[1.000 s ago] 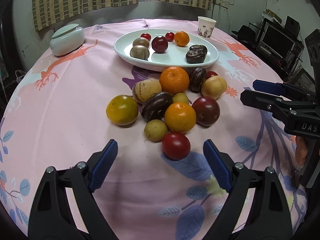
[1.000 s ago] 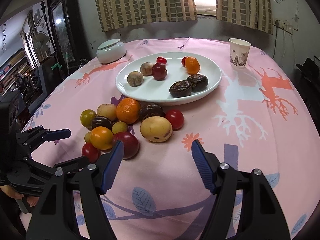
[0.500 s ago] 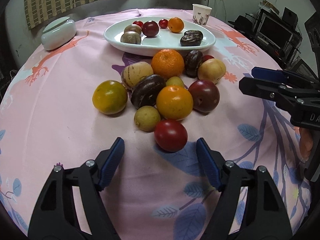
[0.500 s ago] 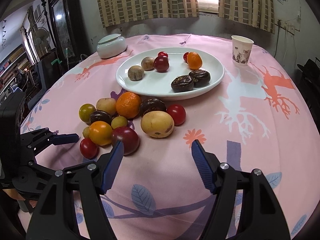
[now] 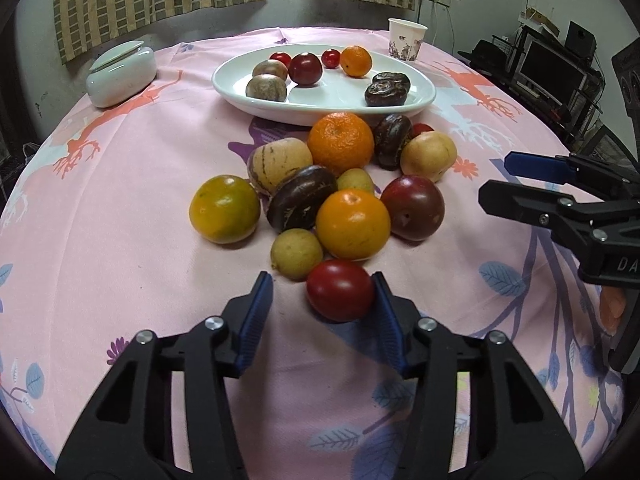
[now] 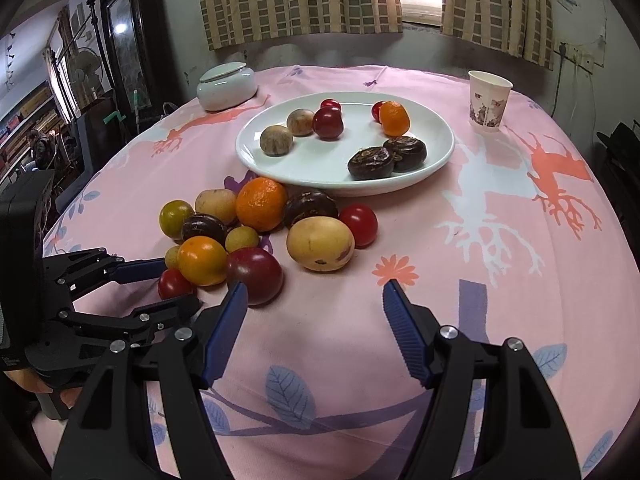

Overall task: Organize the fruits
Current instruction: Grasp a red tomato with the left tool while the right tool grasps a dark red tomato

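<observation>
A red tomato (image 5: pixel 340 290) lies at the near edge of a loose pile of fruit (image 5: pixel 344 184) on the pink tablecloth. My left gripper (image 5: pixel 321 280) has the tomato between its closing jaws: the right pad touches it, while a gap remains at the left pad. The tomato (image 6: pixel 174 283) and left gripper (image 6: pixel 176 285) also appear in the right wrist view. Behind the pile, a white oval plate (image 5: pixel 424 100) holds several sorted fruits. My right gripper (image 6: pixel 315 286) hangs open and empty over bare cloth, right of the pile.
A white lidded jar (image 5: pixel 120 72) stands at the back left and a paper cup (image 5: pixel 406 38) at the back right. An orange (image 5: pixel 352 224) and a small yellow-green fruit (image 5: pixel 296 254) sit just behind the tomato. The round table falls away on all sides.
My left gripper has come forward to the red tomato and its jaws have narrowed around it. The right gripper has stayed where it was, still open.
</observation>
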A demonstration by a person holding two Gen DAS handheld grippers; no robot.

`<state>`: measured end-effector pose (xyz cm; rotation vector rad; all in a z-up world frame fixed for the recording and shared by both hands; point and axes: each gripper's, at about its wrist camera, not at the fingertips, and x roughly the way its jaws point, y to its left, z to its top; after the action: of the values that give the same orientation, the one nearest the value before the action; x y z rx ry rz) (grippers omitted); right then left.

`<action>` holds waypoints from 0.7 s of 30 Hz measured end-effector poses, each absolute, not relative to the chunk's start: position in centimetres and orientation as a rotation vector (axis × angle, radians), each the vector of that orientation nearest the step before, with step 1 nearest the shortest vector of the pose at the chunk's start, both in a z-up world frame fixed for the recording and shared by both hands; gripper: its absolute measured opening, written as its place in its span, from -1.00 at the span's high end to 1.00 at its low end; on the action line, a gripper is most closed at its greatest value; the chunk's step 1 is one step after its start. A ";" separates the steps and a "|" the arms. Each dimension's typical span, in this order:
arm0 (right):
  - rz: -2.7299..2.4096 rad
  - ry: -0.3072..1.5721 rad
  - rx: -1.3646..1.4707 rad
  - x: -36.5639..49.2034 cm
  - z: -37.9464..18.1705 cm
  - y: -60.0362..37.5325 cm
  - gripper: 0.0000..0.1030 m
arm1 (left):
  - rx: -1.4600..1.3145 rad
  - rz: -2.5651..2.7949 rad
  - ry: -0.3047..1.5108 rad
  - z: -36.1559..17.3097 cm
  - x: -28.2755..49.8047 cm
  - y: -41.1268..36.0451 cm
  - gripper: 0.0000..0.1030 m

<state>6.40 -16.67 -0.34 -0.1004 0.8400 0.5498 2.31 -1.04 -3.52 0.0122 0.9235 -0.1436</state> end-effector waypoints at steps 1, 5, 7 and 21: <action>0.549 0.841 -0.102 6.4 -0.4 -16.6 -0.37 | 0.015 -0.155 0.928 -3.5 2.3 -1.1 0.16; 0.558 0.850 -0.109 6.3 -0.7 -16.4 -0.37 | -0.007 -0.186 0.940 -3.2 2.1 -0.7 0.32; 0.568 0.872 -0.119 6.4 -1.3 -15.9 -0.37 | -0.025 -0.187 0.940 -3.0 2.1 -0.4 0.32; 0.608 0.908 -0.224 6.8 -2.8 -11.9 -0.25 | -0.060 -0.209 0.954 -3.0 2.2 0.2 0.35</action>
<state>6.75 -11.87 -2.80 -0.2244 0.9076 0.6077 2.25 0.16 -2.99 -0.0601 0.9545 -0.2094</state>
